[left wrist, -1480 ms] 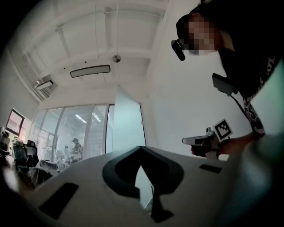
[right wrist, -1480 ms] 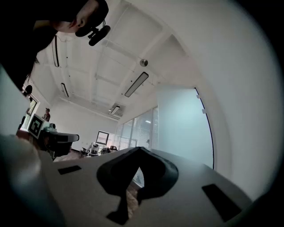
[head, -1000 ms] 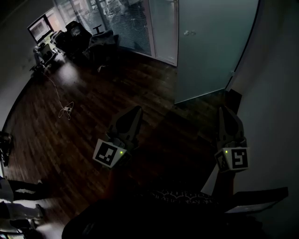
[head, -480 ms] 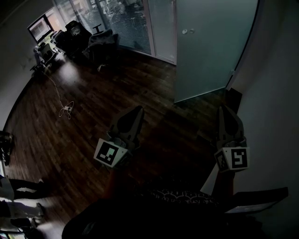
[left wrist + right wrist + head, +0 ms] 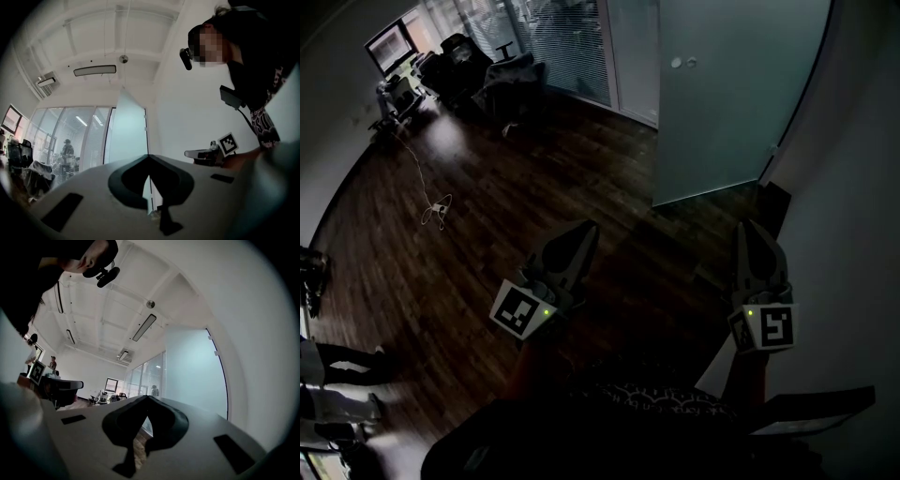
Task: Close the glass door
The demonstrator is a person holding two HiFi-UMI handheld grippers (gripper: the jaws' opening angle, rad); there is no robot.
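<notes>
The frosted glass door [image 5: 727, 94] stands ajar at the upper right of the head view, with its round lock fittings [image 5: 682, 63] near the free edge. It shows as a pale panel in the left gripper view [image 5: 126, 131] and in the right gripper view [image 5: 194, 376]. My left gripper [image 5: 584, 231] hangs over the dark wood floor, well short of the door, jaws together and empty [image 5: 149, 157]. My right gripper [image 5: 750, 231] points toward the door's lower corner, also apart from it, its jaws shut on nothing [image 5: 147, 398].
A white wall [image 5: 853, 234] runs close along the right. Glass partitions with blinds [image 5: 562, 47] continue left of the door. Office chairs [image 5: 511, 80] and a monitor [image 5: 389, 42] stand at the back left. A cable [image 5: 436, 211] lies on the floor. A person's legs [image 5: 328, 375] show at the lower left.
Both grippers have shifted slightly forward and lower in the head view, the left one more. Their jaws stayed together. The door's angle looks the same.
</notes>
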